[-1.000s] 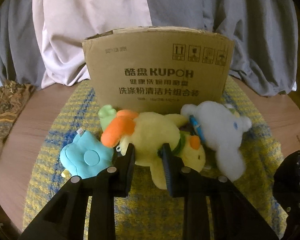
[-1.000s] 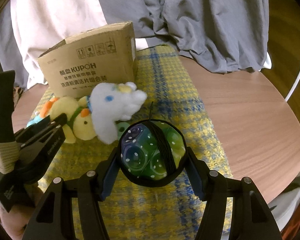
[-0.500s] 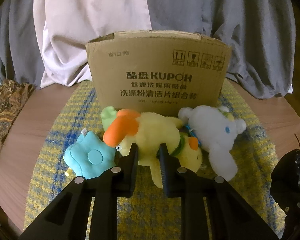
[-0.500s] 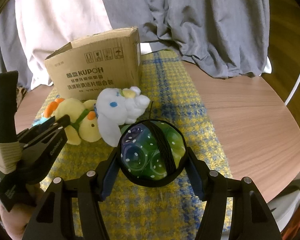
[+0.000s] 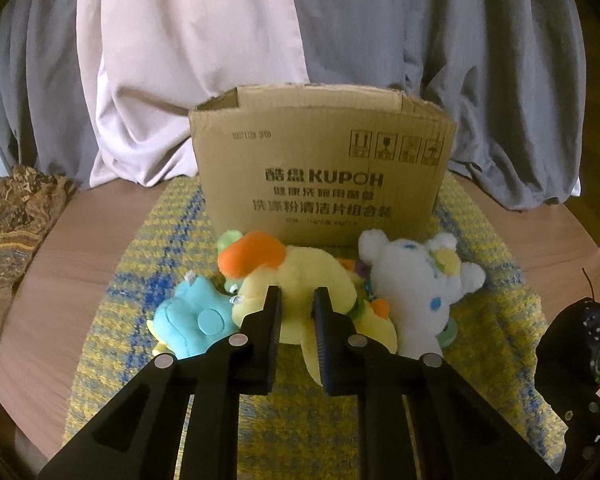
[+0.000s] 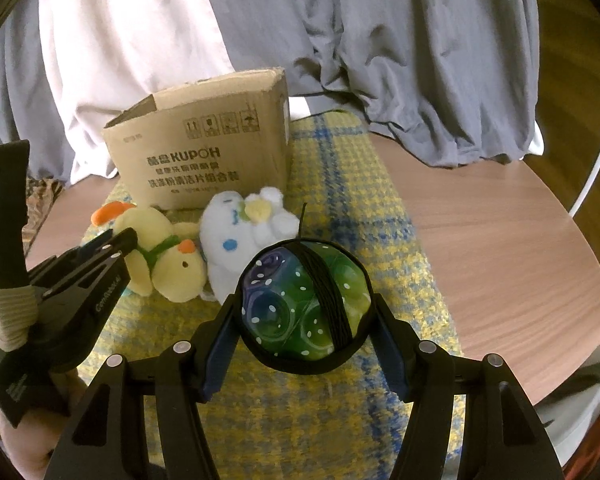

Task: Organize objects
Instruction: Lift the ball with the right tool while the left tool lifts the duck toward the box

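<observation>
Left wrist view: your left gripper [image 5: 296, 304] is clenched on the yellow plush duck [image 5: 300, 276], which lies on the yellow-blue mat [image 5: 140, 264] btwn a teal plush [image 5: 192, 320] and a white plush [image 5: 416, 284], just in front of the open cardboard box [image 5: 324, 172]. Right wrist view: your right gripper [image 6: 306, 316] grasps a green-blue dotted ball [image 6: 300, 308] w/ a black band, held over the mat [image 6: 340, 184] near the white plush [image 6: 240, 240] and duck [image 6: 160, 252], box [image 6: 204, 156] behind them.
</observation>
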